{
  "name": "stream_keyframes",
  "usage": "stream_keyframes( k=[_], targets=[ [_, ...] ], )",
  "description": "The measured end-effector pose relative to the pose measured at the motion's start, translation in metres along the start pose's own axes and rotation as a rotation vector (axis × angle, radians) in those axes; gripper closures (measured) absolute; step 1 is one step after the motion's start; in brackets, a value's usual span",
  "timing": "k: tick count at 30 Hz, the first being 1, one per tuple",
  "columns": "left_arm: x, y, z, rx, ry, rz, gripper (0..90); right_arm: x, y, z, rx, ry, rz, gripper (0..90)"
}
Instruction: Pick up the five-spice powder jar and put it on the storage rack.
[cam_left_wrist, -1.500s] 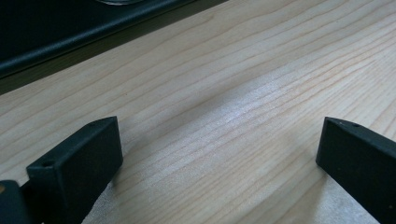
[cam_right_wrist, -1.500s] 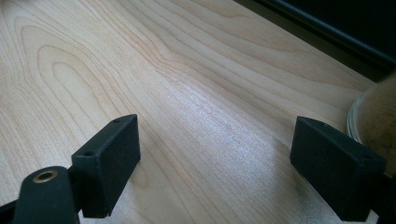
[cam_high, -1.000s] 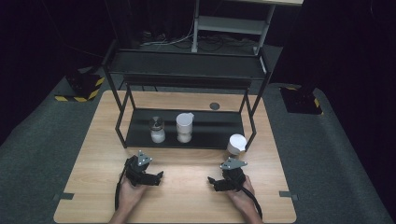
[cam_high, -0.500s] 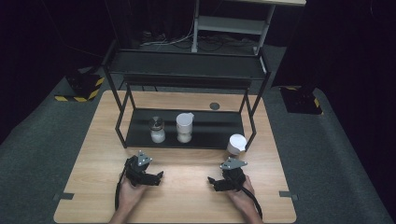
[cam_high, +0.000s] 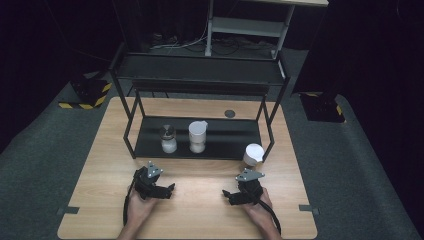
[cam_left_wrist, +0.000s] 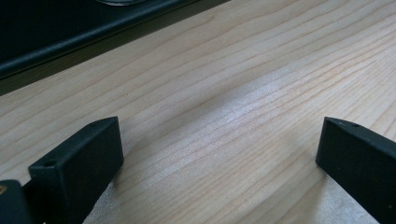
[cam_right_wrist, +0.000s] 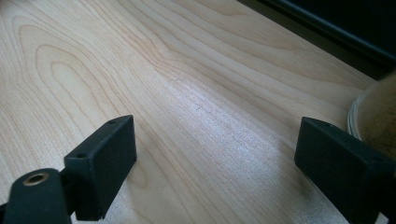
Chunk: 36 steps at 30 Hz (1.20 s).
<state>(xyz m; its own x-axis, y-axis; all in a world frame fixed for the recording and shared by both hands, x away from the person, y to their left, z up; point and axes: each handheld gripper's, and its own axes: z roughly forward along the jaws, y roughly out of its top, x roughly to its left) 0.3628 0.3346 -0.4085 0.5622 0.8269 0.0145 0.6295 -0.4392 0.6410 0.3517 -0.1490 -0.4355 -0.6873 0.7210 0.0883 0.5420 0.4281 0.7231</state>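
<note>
Grippers rest low on the wooden table (cam_high: 200, 210), one in each of the person's hands, both near its front edge. The left gripper (cam_high: 169, 189) sits toward the front left, its jaws standing wide apart over bare wood with nothing between them, as the left gripper view (cam_left_wrist: 219, 154) confirms. The right gripper (cam_high: 227, 196) sits toward the front right; its jaws have just been opening and now stand wide, with only bare wood between them in the right gripper view (cam_right_wrist: 215, 158). A white-lidded jar (cam_high: 254, 154) stands on the table just beyond the right gripper, beside the front right leg of the black shelf rack (cam_high: 200, 82), apart from the pads; its side shows blurred at the right edge of the right gripper view (cam_right_wrist: 373, 116). On the rack's lower shelf, toward its left half, stand a jar with a dark lid (cam_high: 168, 138) and, just beside it, a white pitcher-like container (cam_high: 198, 136). A small dark disc (cam_high: 229, 113) lies on the table behind the rack, near the back edge.
</note>
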Motion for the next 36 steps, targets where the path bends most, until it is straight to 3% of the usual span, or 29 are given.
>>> stream_keyframes(
  k=[12,20,36],
  targets=[
    [0.0,0.0,0.0,0.0,0.0,0.0,0.8,-0.004,-0.004,-0.003,-0.014,0.02,0.027,3.8],
    [0.0,0.0,0.0,0.0,0.0,0.0,0.8,0.0,-0.006,-0.005,-0.01,0.031,0.013,3.5],
    [0.0,0.0,0.0,0.0,0.0,0.0,0.8,0.0,-0.027,-0.028,-0.055,0.051,0.076,5.5]
  ],
)
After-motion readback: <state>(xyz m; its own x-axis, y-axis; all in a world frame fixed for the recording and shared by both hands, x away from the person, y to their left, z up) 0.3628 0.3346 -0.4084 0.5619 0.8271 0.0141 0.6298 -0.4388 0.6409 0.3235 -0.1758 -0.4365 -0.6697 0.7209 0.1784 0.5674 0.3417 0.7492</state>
